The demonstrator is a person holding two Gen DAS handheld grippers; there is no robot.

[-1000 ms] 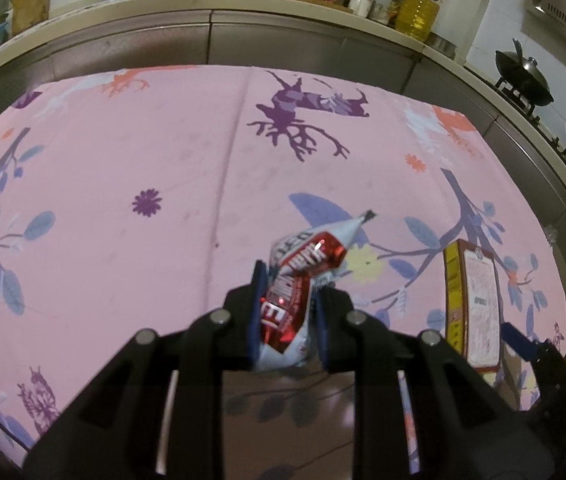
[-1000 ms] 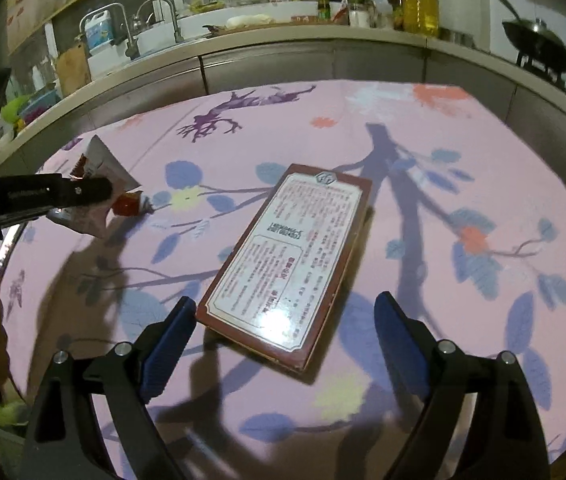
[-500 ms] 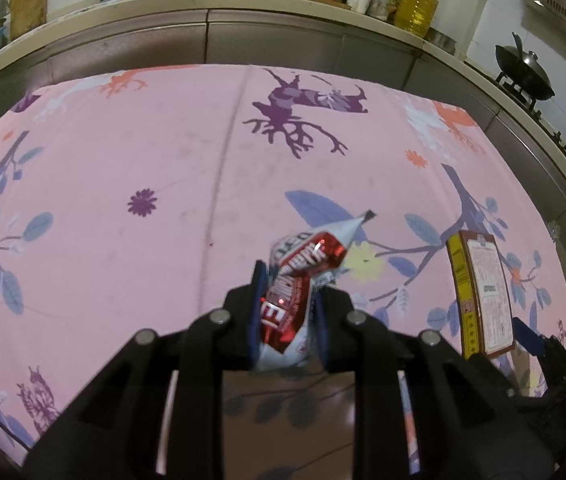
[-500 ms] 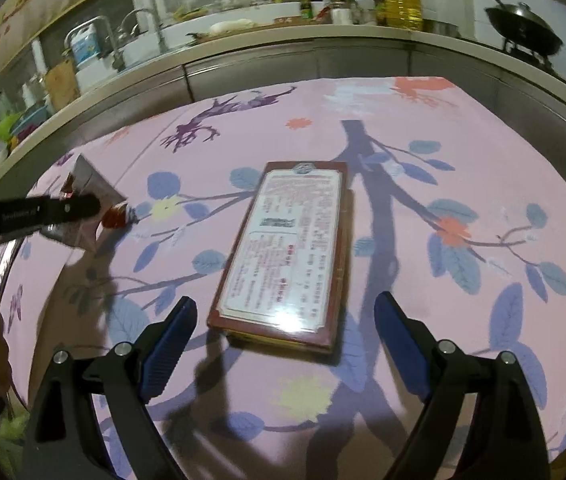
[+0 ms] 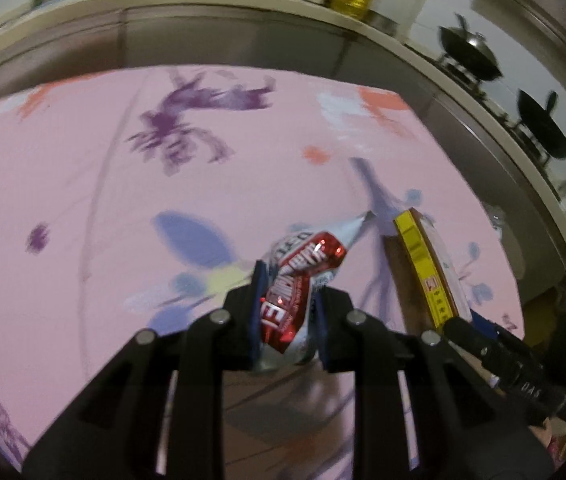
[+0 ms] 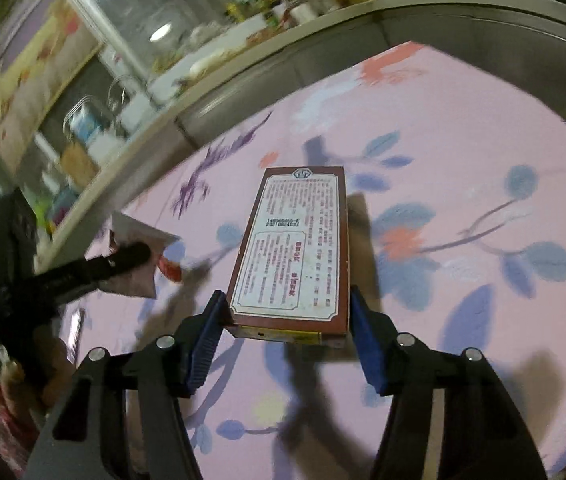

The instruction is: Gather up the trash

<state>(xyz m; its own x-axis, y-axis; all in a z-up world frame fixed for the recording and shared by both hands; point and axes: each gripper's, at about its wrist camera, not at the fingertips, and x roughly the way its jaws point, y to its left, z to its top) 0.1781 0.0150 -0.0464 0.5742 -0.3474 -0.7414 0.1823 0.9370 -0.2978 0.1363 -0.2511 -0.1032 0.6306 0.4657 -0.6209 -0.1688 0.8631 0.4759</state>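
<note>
The right hand-held gripper [image 6: 285, 320] has just closed around the box [image 6: 293, 248].

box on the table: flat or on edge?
Tilted: the box has its near end off the cloth, between the right gripper pads, which just closed.

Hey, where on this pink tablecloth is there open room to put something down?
Most of the pink tablecloth is bare: the wide stretch between the snack wrapper and the grey counter front, and the cloth right of the flat box in the right wrist view. It is crowded around the box, where both grippers meet.
</note>
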